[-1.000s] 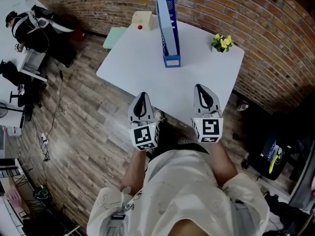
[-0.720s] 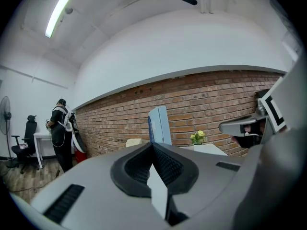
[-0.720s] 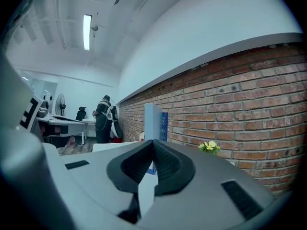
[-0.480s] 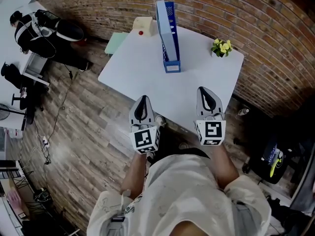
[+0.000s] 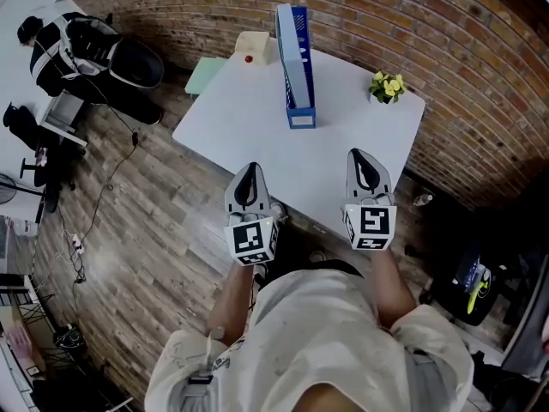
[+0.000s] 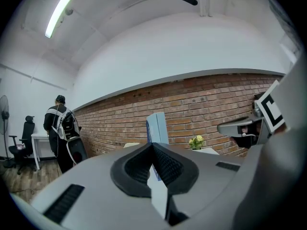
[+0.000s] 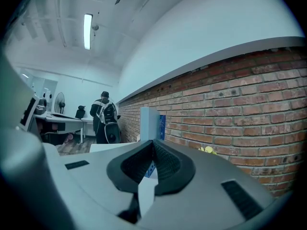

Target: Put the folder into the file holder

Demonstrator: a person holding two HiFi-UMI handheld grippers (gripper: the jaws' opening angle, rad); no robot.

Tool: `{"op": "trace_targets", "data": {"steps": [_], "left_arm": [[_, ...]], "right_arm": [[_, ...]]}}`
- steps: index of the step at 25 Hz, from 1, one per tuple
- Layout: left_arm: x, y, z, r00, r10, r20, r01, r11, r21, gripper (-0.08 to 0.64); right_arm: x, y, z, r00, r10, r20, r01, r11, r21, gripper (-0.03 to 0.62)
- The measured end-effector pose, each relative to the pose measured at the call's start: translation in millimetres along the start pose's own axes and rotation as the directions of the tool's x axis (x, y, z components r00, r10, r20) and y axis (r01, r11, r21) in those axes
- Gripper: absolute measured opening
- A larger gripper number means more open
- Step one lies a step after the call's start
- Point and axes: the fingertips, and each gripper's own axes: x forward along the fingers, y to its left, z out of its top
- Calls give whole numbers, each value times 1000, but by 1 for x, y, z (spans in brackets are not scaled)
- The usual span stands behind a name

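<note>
A blue file holder (image 5: 296, 67) stands upright at the far middle of the white table (image 5: 343, 136), with a pale folder (image 5: 287, 45) upright in it. Both grippers hover side by side over the table's near edge, well short of the holder. My left gripper (image 5: 250, 168) is shut with nothing in it, and my right gripper (image 5: 360, 154) is shut and empty too. The left gripper view shows its pads (image 6: 165, 164) pressed together, with the holder (image 6: 157, 124) straight ahead. In the right gripper view the shut jaws point at the holder (image 7: 149, 119).
A small pot of yellow flowers (image 5: 387, 80) sits at the table's far right corner. A beige box with a red button (image 5: 250, 43) sits at the far left corner, beside a green seat (image 5: 202, 74). A person (image 5: 73, 45) stands by desks at the upper left. A brick wall (image 5: 446, 50) runs behind the table.
Both grippers have stayed shut and almost still over the near edge. The person in the background has shifted a little to the right.
</note>
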Motion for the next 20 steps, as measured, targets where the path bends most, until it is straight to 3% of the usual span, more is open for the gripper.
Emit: {"op": "trace_targets", "data": {"steps": [20], "left_arm": [[0,9,9,1000,-2,-11,2,1000,-28,8]], "right_arm": [[5,-21,9,999,-38,-33,38,999,-1,18]]}}
